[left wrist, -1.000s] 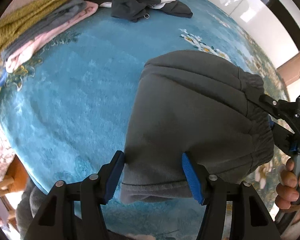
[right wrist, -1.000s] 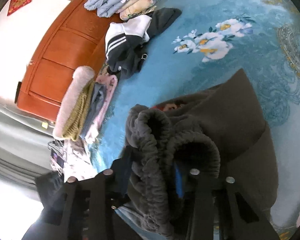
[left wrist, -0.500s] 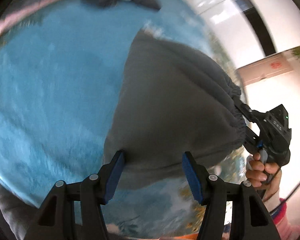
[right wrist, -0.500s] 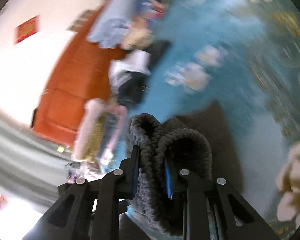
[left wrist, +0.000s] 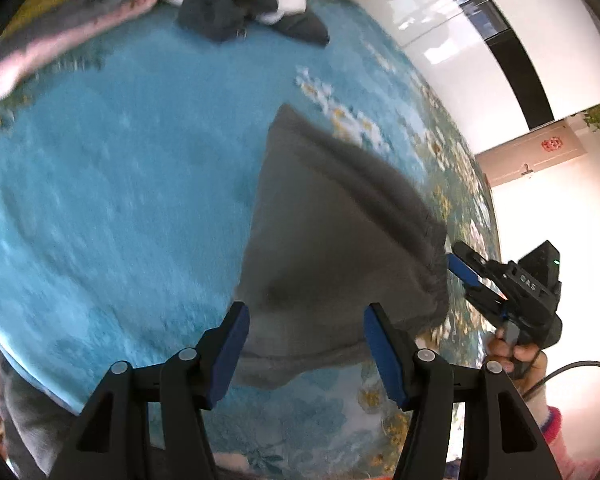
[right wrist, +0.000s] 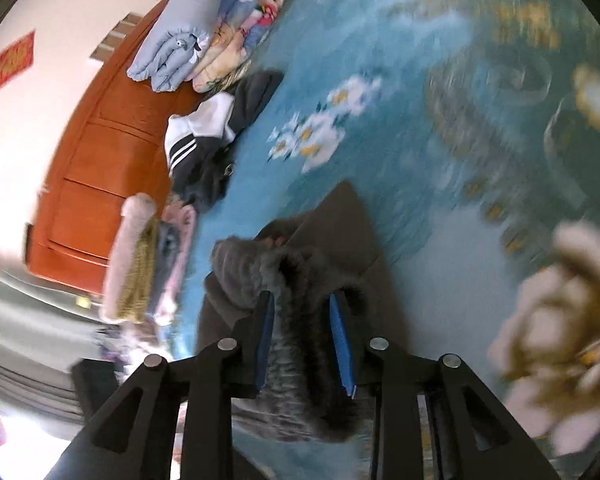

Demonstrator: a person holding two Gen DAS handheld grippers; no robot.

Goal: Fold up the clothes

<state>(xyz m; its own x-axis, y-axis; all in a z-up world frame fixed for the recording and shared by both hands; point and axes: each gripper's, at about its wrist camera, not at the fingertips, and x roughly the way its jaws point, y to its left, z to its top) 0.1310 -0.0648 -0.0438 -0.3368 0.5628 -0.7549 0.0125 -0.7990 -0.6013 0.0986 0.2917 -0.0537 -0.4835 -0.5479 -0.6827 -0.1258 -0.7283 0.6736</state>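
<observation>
A folded dark grey garment (left wrist: 332, 240) with an elastic waistband lies on the blue floral bedspread (left wrist: 112, 184). My left gripper (left wrist: 306, 334) is open, its blue pads on either side of the garment's near edge, not pinching it. My right gripper (right wrist: 302, 338) has the bunched waistband (right wrist: 296, 280) between its blue pads, with the jaws partly apart. It also shows in the left wrist view (left wrist: 458, 264) at the garment's right edge, with its jaws apart. Both views are blurred by motion.
A black and white striped jacket (left wrist: 236, 4) lies at the far side. Folded pink, grey and yellow clothes (left wrist: 60, 32) are stacked at the far left. Rolled quilts (right wrist: 204, 36) rest against an orange wooden headboard (right wrist: 96, 152).
The right gripper's jaws have widened around the waistband. The garment has been pulled flatter and nearer. The left gripper stays open at the near edge.
</observation>
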